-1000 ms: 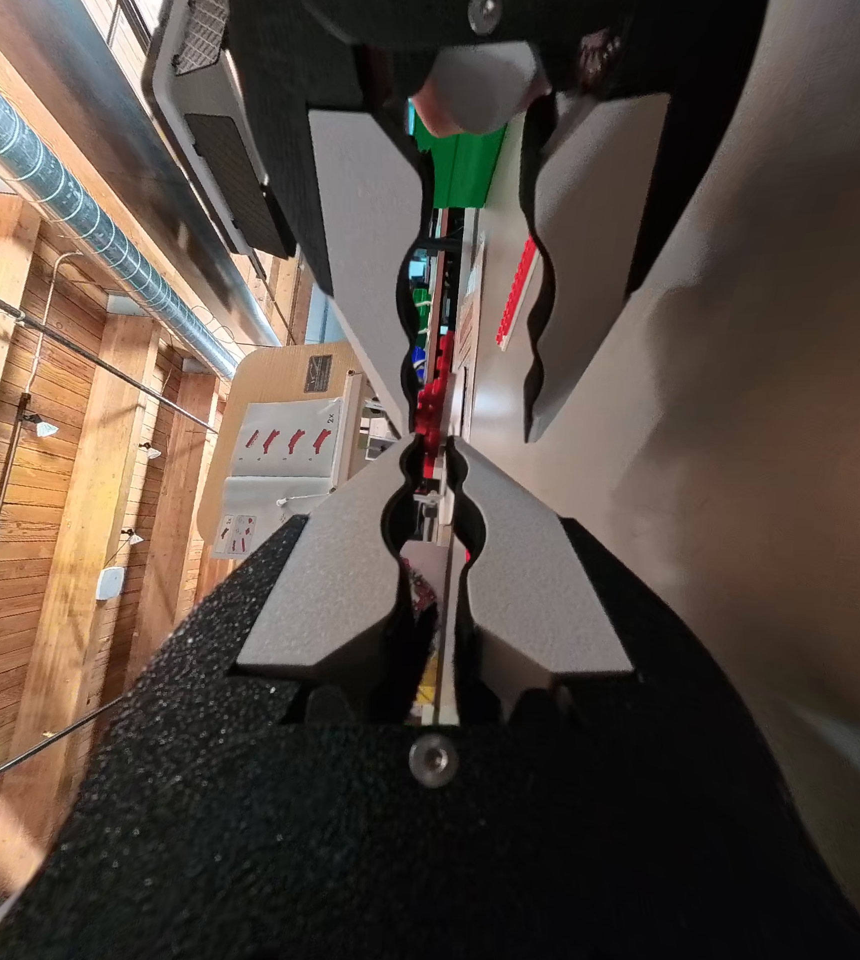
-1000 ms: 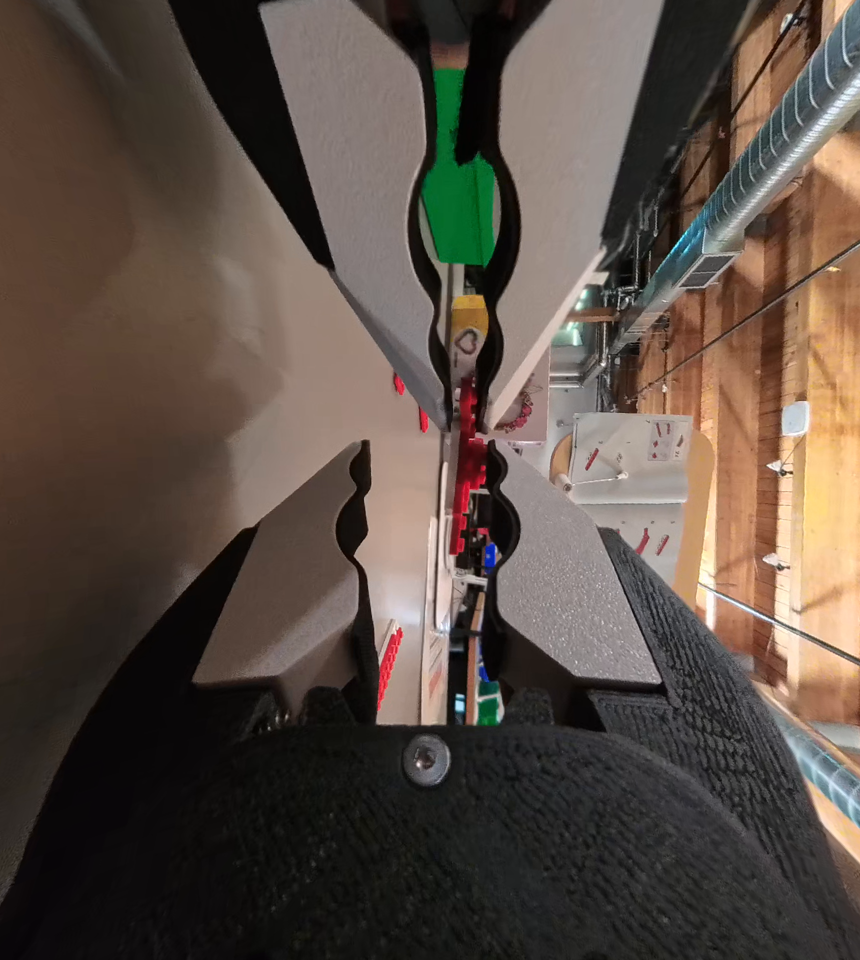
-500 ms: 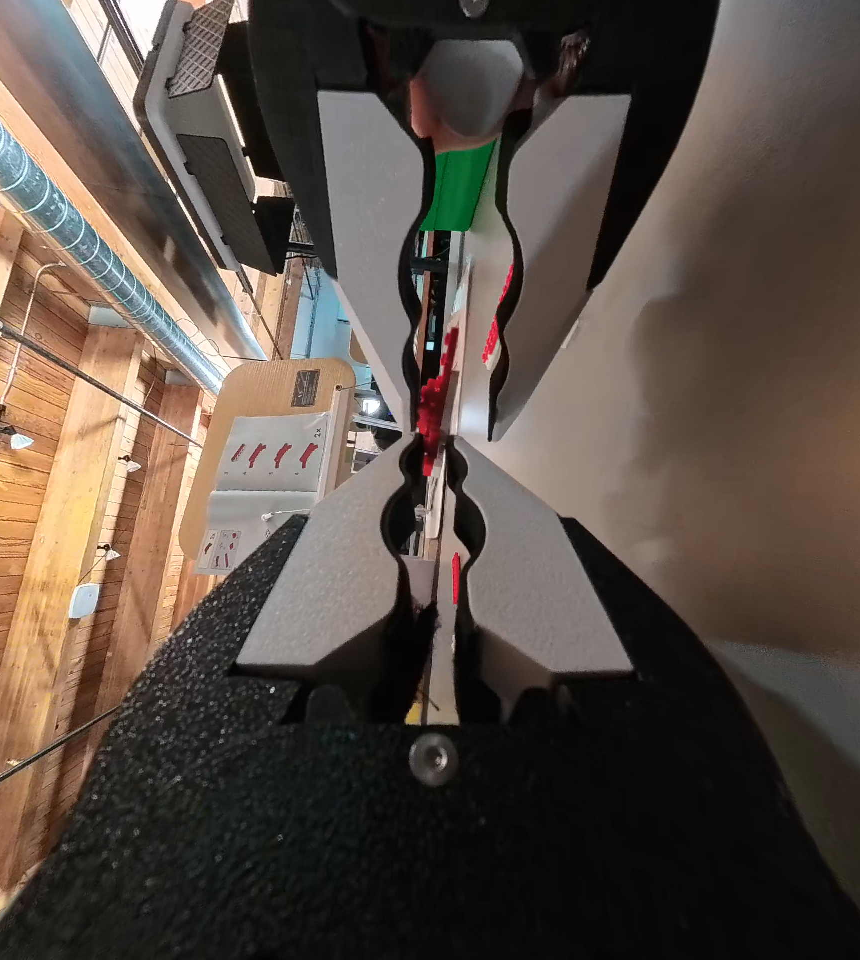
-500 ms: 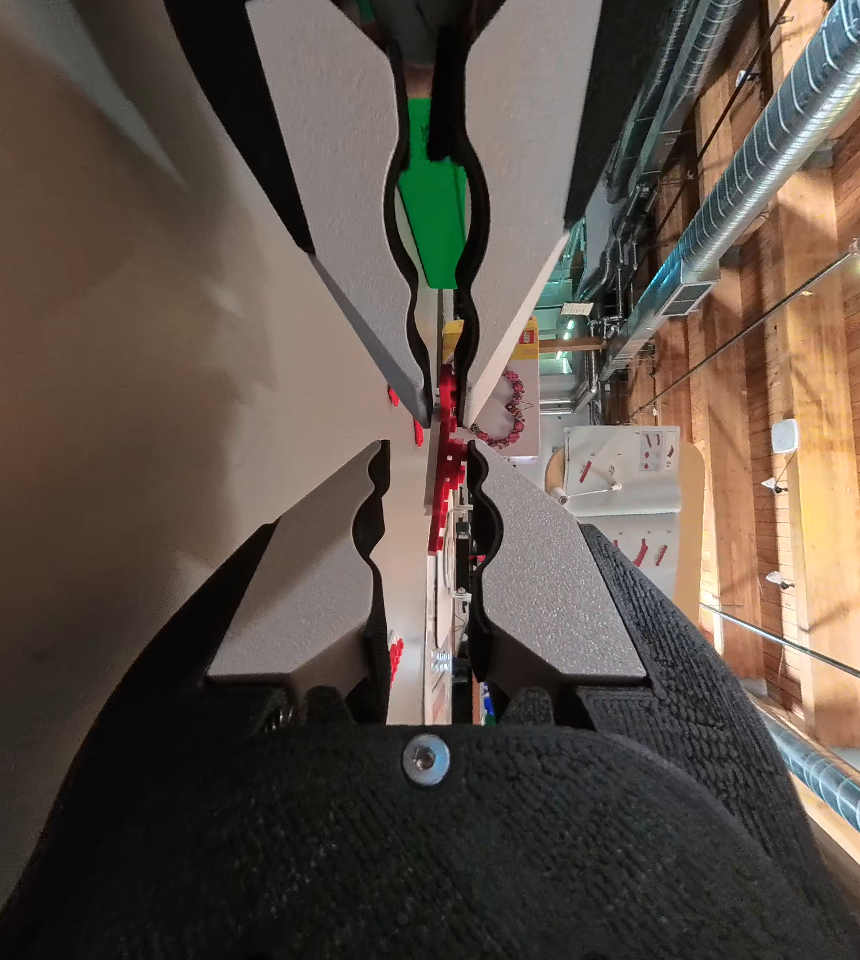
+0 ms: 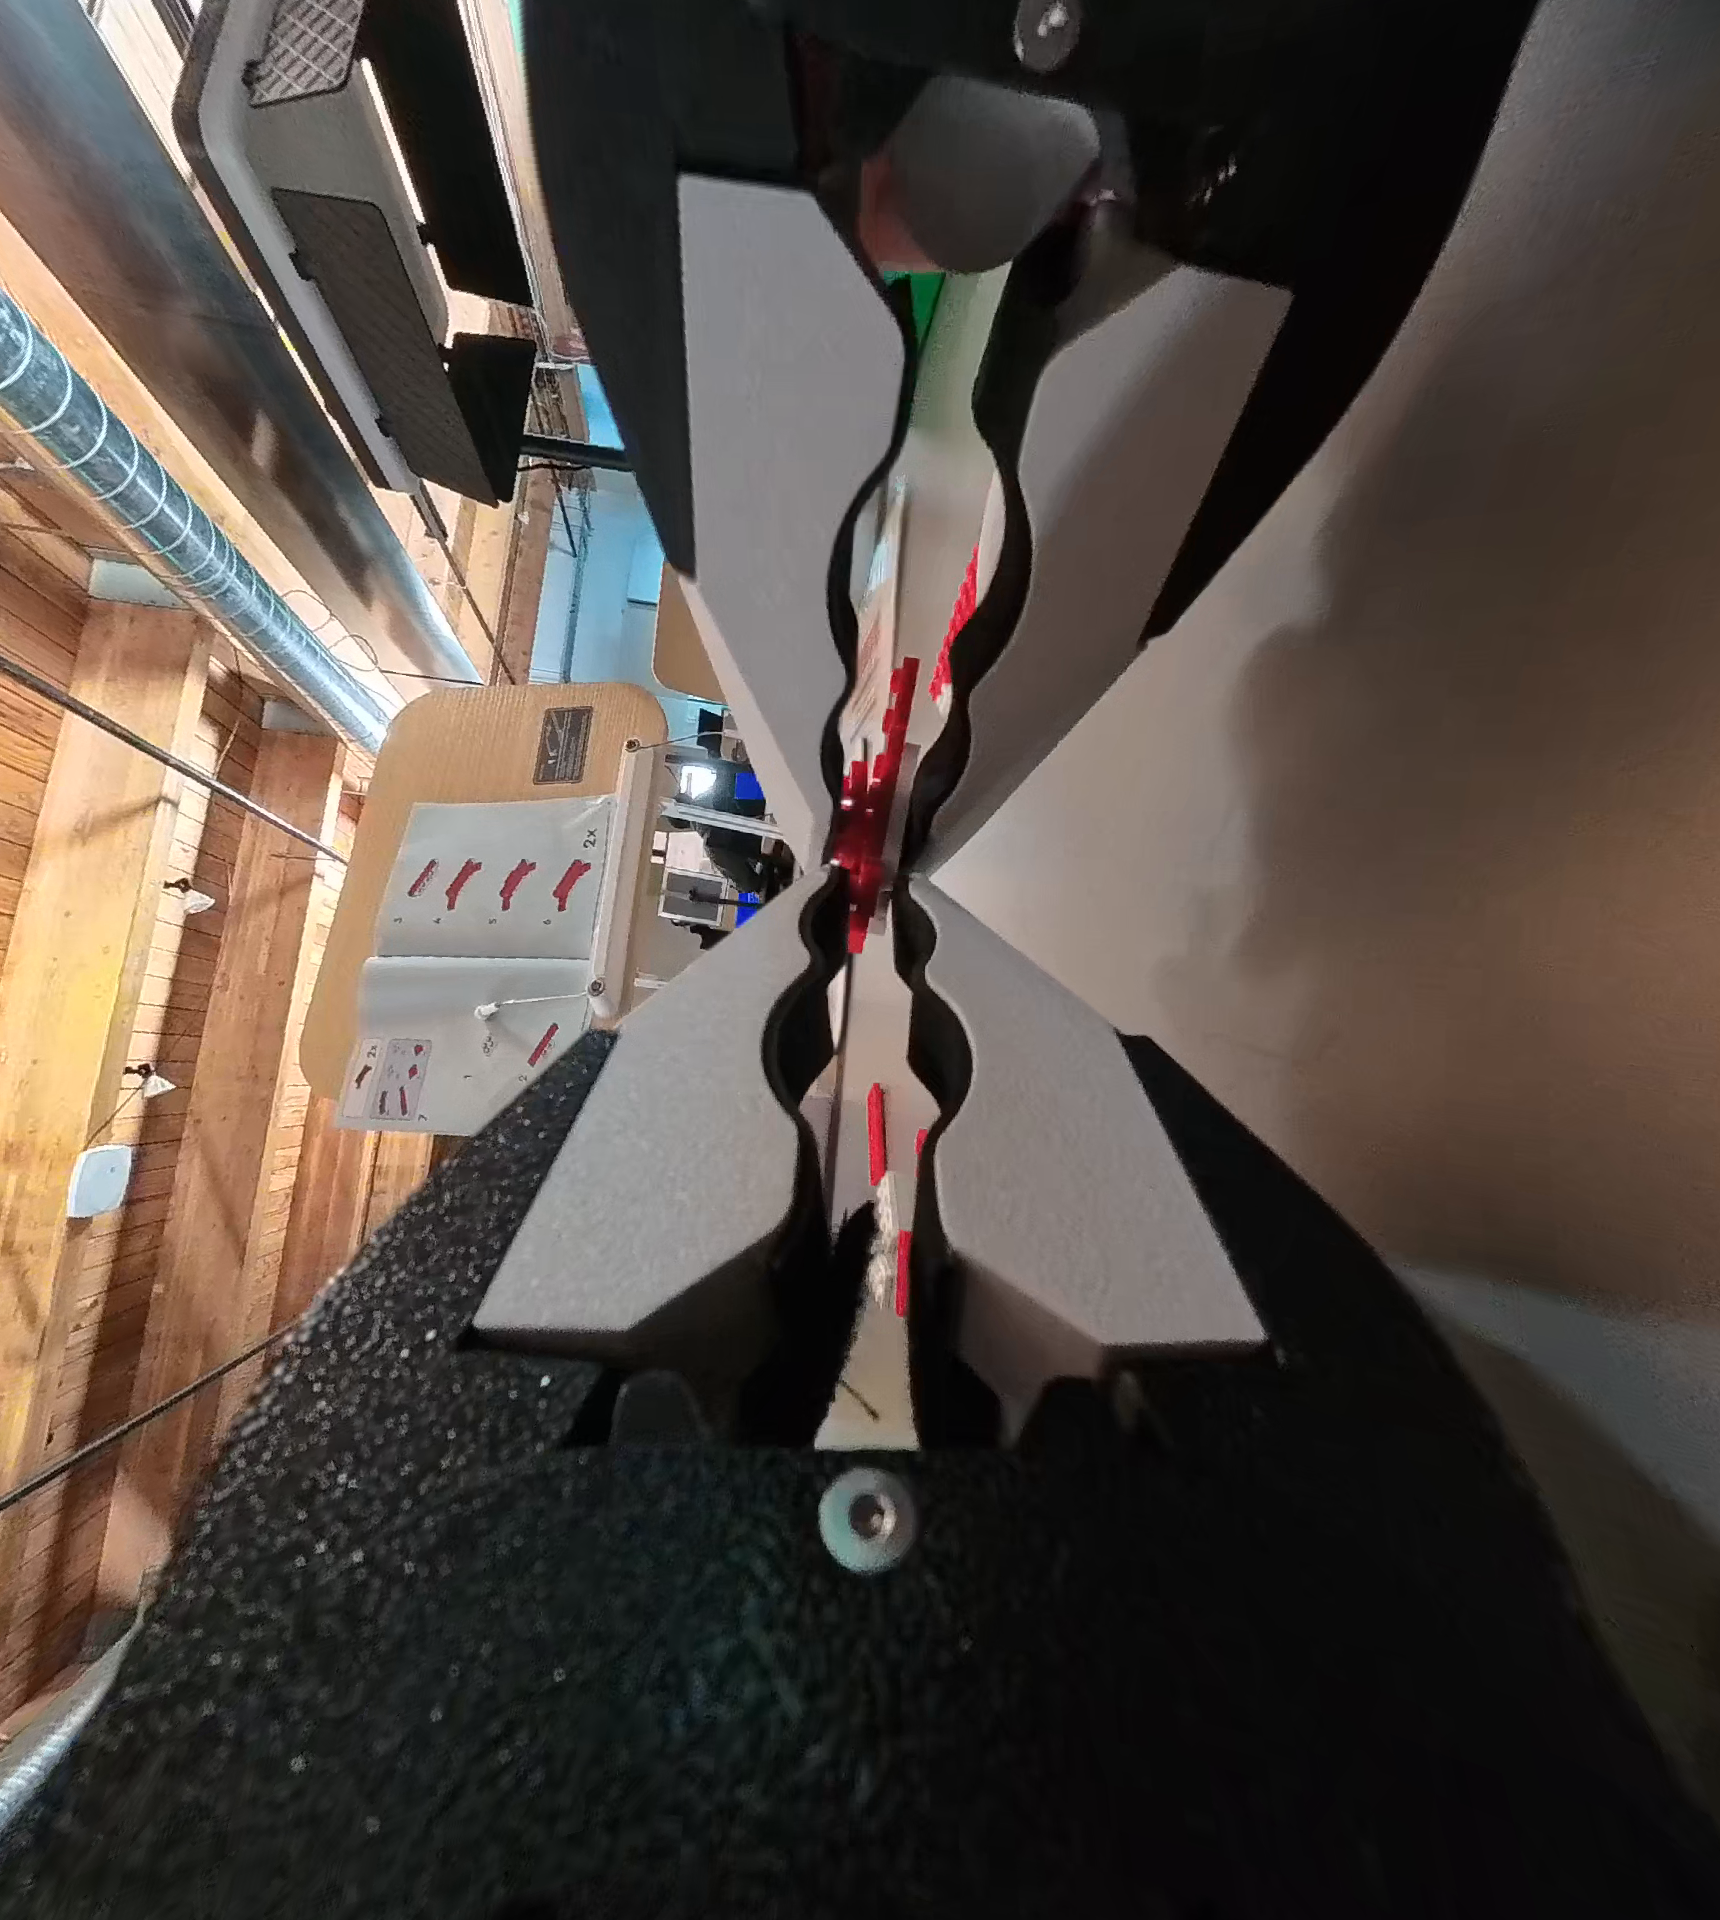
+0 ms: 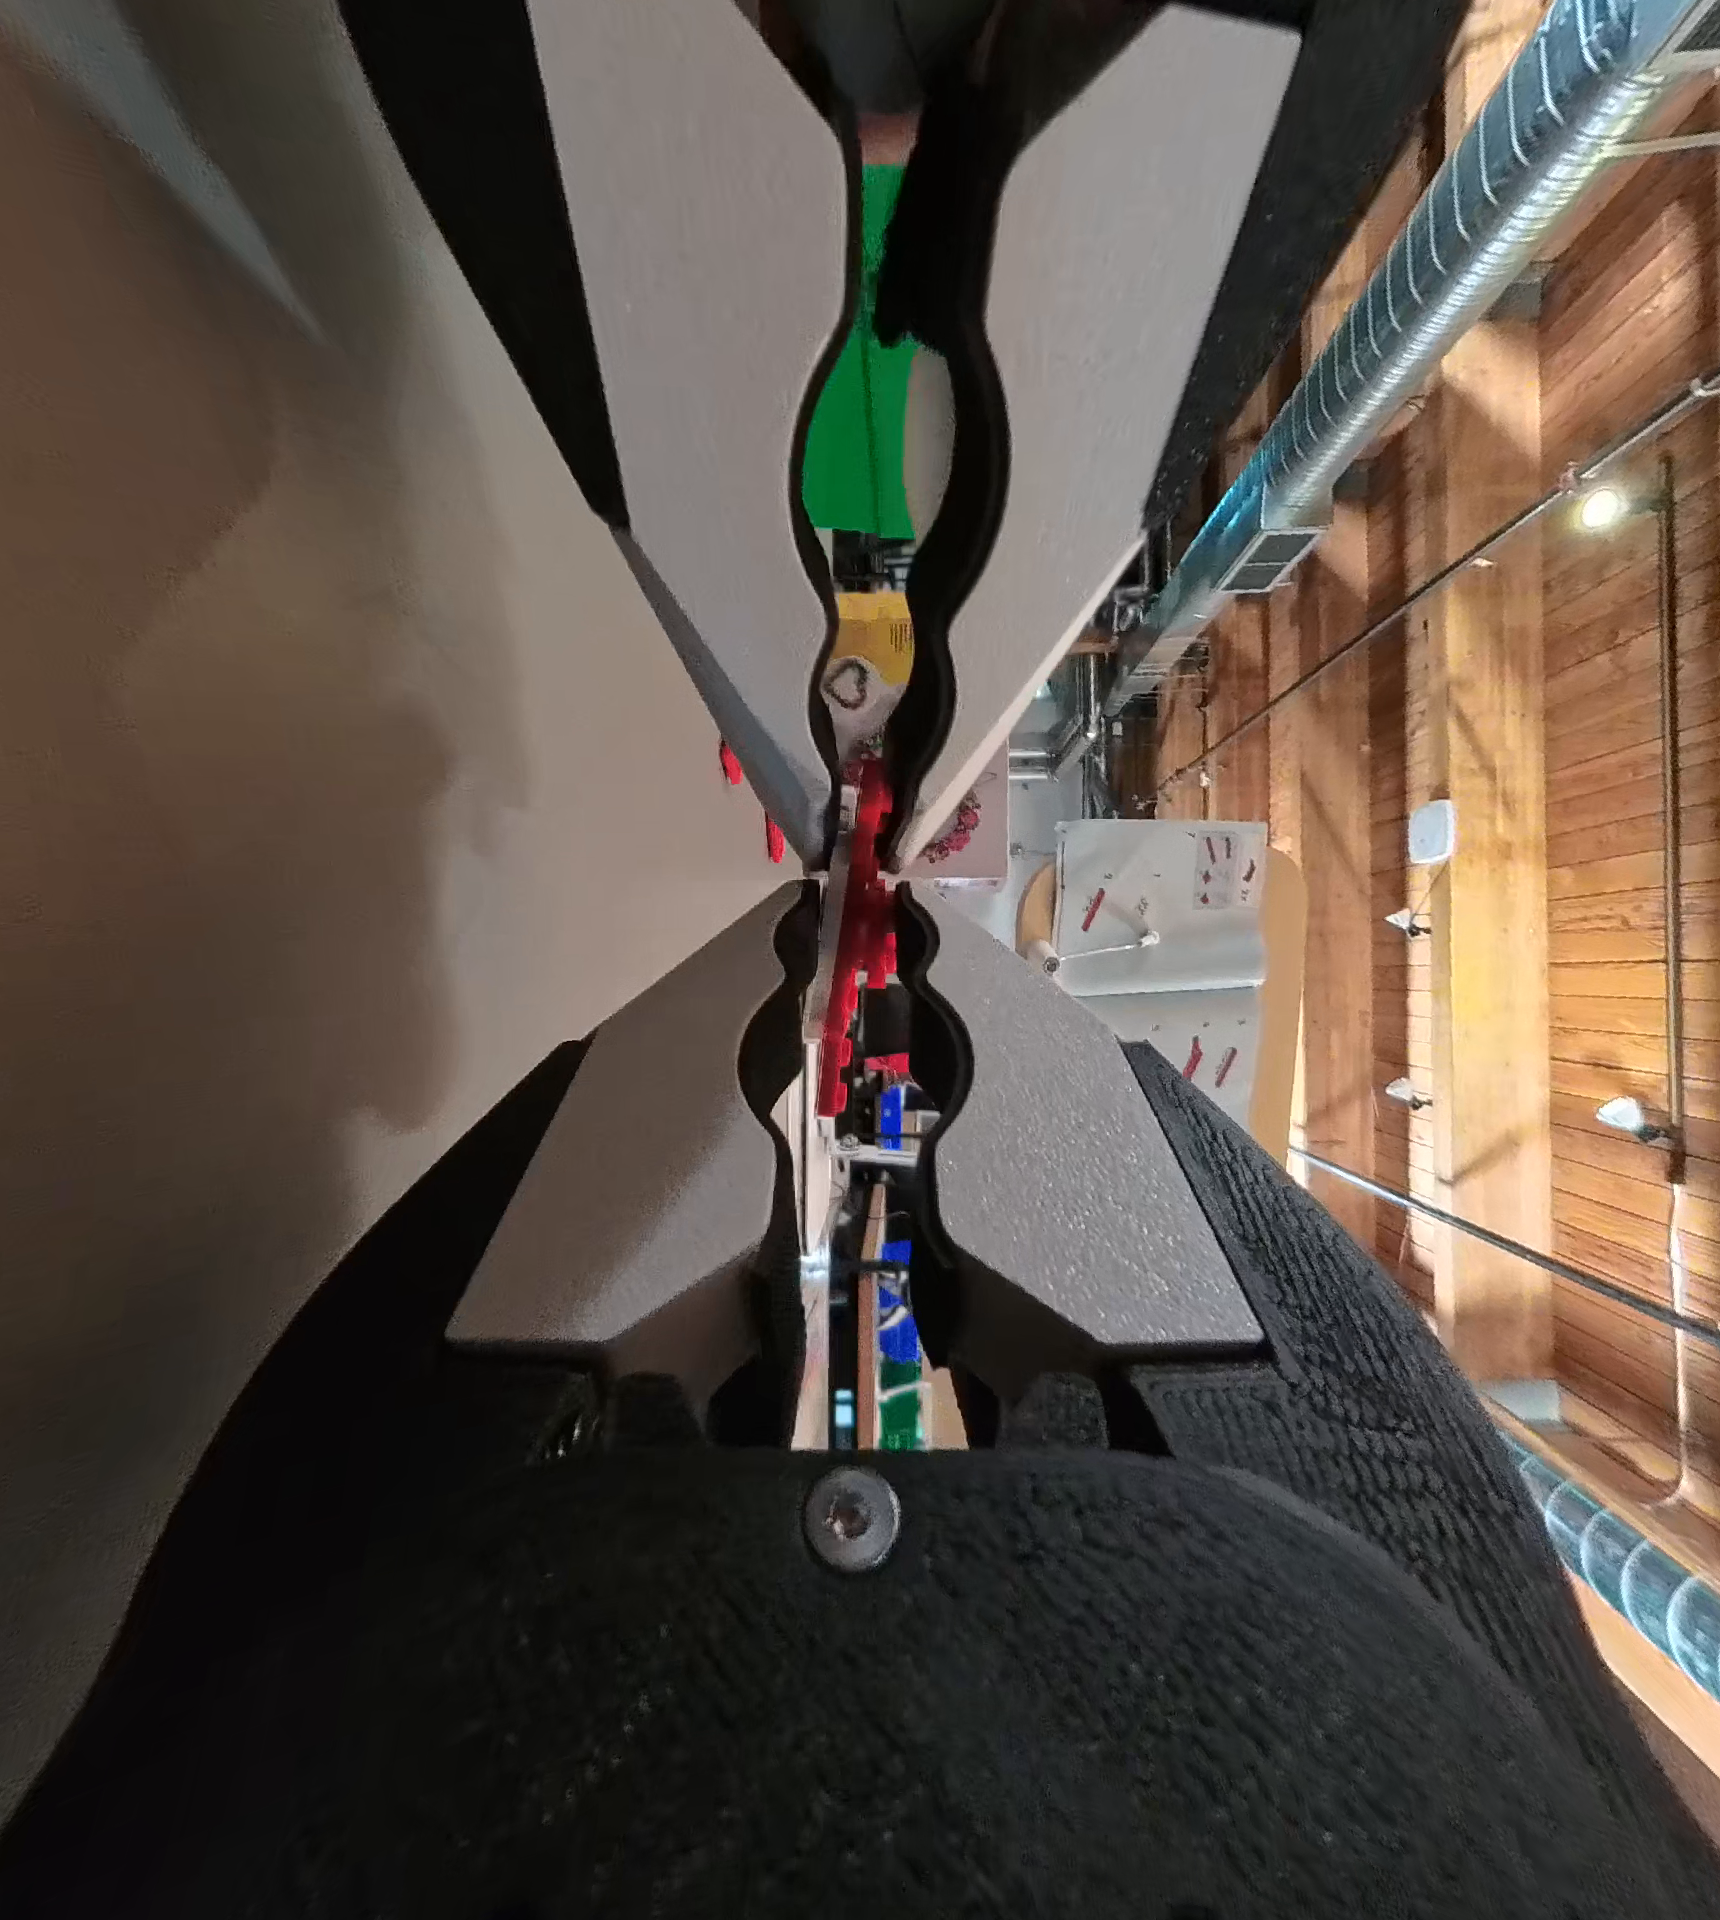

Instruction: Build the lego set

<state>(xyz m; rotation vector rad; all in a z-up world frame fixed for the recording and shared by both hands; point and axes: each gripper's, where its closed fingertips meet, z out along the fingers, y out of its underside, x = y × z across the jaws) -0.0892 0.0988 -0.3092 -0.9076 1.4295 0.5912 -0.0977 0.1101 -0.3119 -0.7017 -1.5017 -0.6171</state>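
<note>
Fingers of both tools meet tip to tip on one small red Lego assembly [image 5: 864, 831], held in the air beside the pale worktop [image 5: 1458, 831], which runs up the side of each tilted view. The left gripper [image 5: 861, 883] is clenched on the near end of the assembly, and the right gripper [image 6: 861, 883] is clenched on its opposite end, so the piece bridges the two tools. In the right wrist view the red bricks [image 6: 866, 914] sit on a thin grey plate and step back between the near fingers.

My reading is that two sub-sections are being pressed or steadied together. Each grip covers only a narrow edge at the very tips, so a slight twist of either wrist could lever the bricks apart or let the assembly pivot out and drop. Uneven squeezing could also pop a stud loose. Loose red pieces [image 5: 877, 1132] lie on the worktop below, and a dropped part could scatter them. An open instruction booklet [image 5: 492, 914] stands well behind.
</note>
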